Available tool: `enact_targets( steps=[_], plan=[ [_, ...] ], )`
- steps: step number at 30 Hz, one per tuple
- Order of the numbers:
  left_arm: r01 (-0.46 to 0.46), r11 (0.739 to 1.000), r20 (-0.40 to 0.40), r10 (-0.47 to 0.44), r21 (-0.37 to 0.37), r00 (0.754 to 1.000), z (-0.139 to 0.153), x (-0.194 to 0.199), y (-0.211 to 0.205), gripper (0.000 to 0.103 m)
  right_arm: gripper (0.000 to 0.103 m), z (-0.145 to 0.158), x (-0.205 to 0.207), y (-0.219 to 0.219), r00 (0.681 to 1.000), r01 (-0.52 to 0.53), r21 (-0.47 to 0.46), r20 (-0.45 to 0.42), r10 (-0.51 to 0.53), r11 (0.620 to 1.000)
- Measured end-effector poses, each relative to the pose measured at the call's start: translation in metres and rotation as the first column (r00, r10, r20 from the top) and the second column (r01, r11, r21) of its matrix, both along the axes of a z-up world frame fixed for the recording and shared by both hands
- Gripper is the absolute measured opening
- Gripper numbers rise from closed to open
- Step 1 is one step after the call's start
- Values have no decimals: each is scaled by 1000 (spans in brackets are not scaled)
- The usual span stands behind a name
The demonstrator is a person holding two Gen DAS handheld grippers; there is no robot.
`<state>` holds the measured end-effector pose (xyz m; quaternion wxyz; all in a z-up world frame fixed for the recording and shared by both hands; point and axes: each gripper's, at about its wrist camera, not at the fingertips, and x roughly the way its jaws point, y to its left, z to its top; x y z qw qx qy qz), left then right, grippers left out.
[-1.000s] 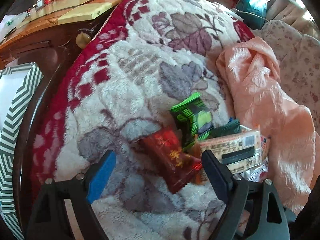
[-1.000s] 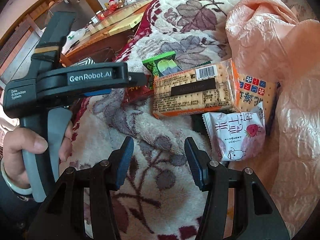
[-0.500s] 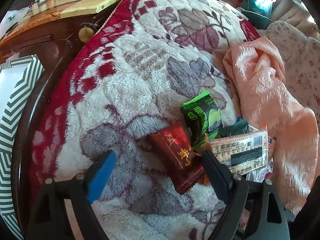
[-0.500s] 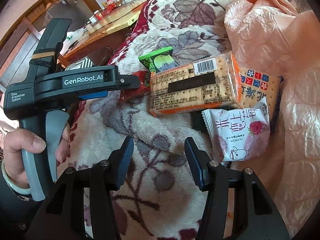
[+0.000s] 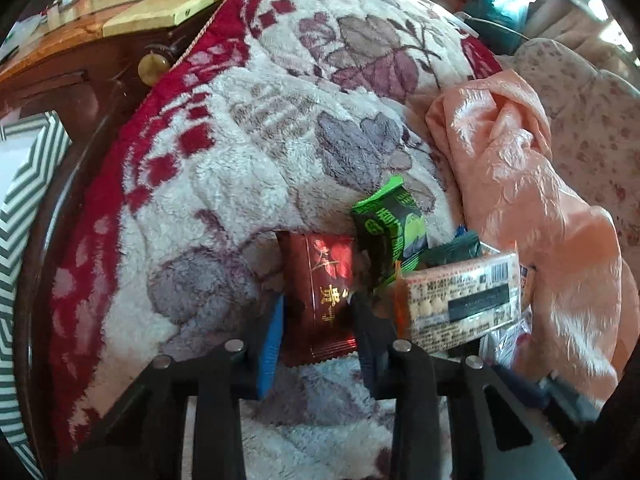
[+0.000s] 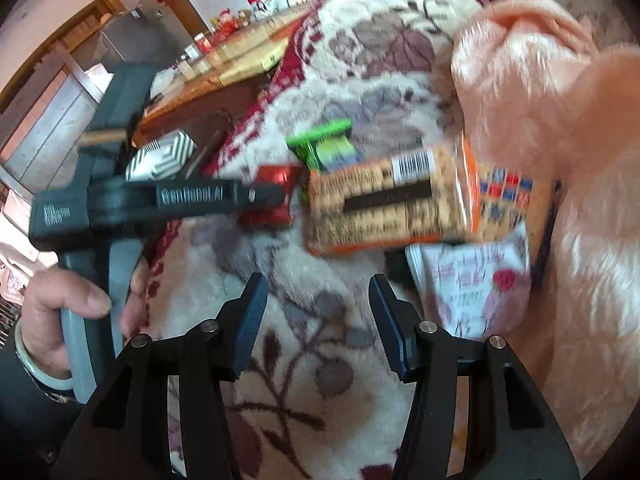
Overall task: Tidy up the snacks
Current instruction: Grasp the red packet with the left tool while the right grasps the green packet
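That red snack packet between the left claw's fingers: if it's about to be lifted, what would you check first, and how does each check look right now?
1. Left gripper fingers on both sides of the red packet: ok.
2. Firmly clamped: cannot tell; fingers look against its edges.
3. Green packet clear of the red one: not ok, they touch.
4. Cracker pack outside the grip: ok, beside the finger.
5. Right gripper out of the way: ok, open over bare blanket.
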<state>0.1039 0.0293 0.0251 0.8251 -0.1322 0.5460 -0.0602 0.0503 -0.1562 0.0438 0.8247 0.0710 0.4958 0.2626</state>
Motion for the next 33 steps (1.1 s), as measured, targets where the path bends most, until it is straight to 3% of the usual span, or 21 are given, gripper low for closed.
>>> enact_targets(
  steps=[9,18,22,24,26,29,33],
  plan=[
    [-51,999,49,51,10,998,8,-14,33,29,53,16,46,31,997,-44,-63,67,48,997],
    [-53,998,65,51,39,997,10,-26,48,29,53,-14,102,67,994,-102,-199,15,107,975],
    [-57,997,61,54,49,997,7,-22,49,37,53,-25,114,72,992,-123,-208,-4,125,970],
    [-66,996,53,63,64,997,4,-18,50,53,48,-28,116,72,993,-120,-196,-8,121,973],
    [-80,995,41,78,65,996,1,-15,51,59,48,-29,116,70,993,-119,-179,1,121,977],
    [-77,995,32,75,62,997,-5,-14,52,59,47,-29,113,70,992,-118,-173,12,122,978],
    [-71,995,49,67,75,997,-3,-19,51,45,45,-20,105,69,992,-117,-143,32,123,983]
  ],
)
